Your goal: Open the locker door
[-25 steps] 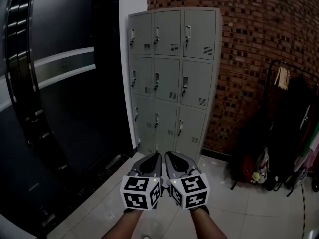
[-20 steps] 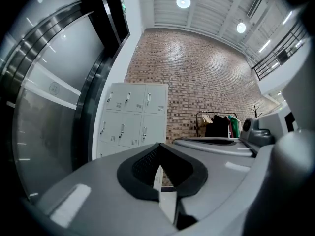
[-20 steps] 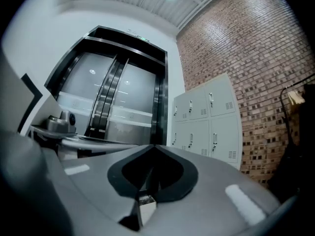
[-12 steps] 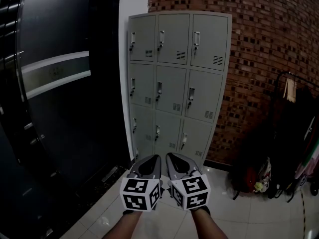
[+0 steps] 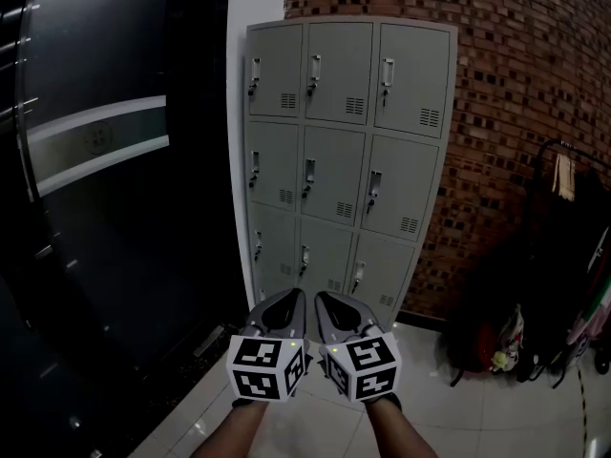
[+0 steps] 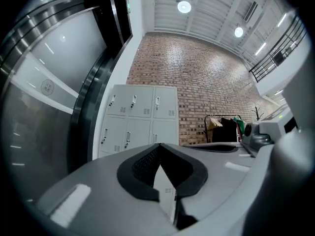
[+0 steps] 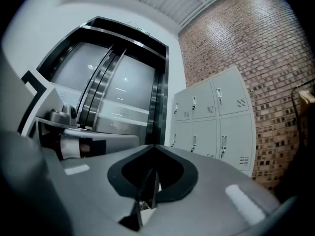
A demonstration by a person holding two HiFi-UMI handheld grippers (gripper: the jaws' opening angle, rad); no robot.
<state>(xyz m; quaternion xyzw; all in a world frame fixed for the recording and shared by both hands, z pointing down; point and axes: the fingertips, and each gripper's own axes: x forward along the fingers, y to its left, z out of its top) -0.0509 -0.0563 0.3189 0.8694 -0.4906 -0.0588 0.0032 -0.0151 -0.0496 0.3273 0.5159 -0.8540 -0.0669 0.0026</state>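
Currently: my left gripper (image 5: pixel 297 297) and right gripper (image 5: pixel 324 298), both closed, empty. Locker (image 5: pixel 336 175) ahead, well apart. Best approach squarely, part jaws, then take a door handle (image 5: pixel 305 259).

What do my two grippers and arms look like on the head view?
Both match: the left gripper and right gripper have smooth grey shells tapering to a point, with black lining inside the jaws. Each carries a white cube printed with black square markers. The forearms show no sleeves; something dark sits at the wrists.
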